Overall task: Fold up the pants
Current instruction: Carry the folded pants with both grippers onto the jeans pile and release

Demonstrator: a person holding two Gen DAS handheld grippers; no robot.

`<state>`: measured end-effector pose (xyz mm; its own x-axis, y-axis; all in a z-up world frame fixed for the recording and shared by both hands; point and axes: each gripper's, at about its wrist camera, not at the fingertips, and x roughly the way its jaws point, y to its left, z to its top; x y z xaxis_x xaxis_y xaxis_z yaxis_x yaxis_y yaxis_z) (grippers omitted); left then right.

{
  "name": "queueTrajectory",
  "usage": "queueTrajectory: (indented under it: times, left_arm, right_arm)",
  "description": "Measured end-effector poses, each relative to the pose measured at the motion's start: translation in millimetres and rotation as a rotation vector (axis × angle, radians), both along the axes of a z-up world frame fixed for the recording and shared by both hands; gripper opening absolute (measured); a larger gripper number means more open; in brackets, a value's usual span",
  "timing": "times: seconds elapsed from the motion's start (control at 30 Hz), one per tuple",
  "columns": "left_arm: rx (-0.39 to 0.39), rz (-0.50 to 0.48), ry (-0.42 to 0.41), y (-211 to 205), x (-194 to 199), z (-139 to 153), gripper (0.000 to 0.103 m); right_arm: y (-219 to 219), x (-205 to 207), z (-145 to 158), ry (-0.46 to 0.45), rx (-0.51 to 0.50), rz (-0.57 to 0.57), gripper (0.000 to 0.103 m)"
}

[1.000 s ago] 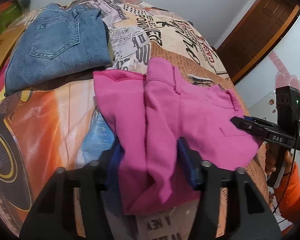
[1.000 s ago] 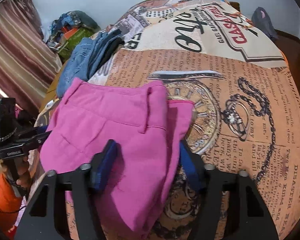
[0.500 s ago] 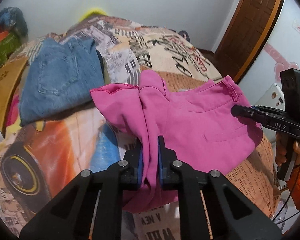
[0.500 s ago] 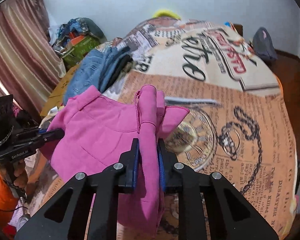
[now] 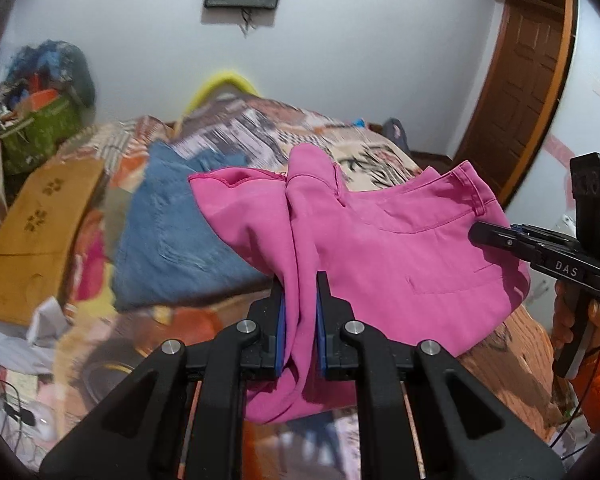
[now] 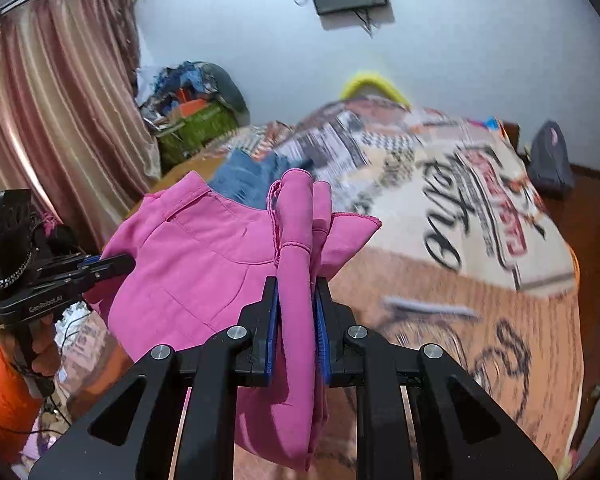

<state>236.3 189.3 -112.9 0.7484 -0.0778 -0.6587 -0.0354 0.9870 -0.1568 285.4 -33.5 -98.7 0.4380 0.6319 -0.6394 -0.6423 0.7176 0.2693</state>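
Pink woven pants [image 5: 400,256] hang bunched, pinched in left gripper [image 5: 300,312] and right gripper [image 6: 296,316] jaws.

The pants [image 5: 384,256] are solid bright pink, with seams stitched in the same pink. At ten o'clock from them lie faded blue jeans [image 5: 172,236]. The bedspread [image 6: 460,216] carries a newspaper-style print of black script and red lettering on cream and tan. The gripper pads [image 6: 271,332] are blue on black frames. At nine o'clock the curtain [image 6: 52,120] shows dusty-pink and beige stripes.
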Motion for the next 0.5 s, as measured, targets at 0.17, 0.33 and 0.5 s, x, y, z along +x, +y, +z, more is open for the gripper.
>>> queueTrajectory:
  times: [0.17, 0.33, 0.5]
  left_arm:
    - [0.038, 0.053, -0.043, 31, 6, 15, 0.012]
    - [0.048, 0.091, -0.063, 64, 21, 21, 0.012]
    - [0.076, 0.113, -0.059, 91, 40, 15, 0.012]
  right_arm:
    - [31, 10, 10, -0.043, 0.019, 0.033, 0.015]
    - [65, 31, 14, -0.042, 0.050, 0.062, 0.015]
    - [99, 49, 13, -0.049, 0.062, 0.076, 0.015]
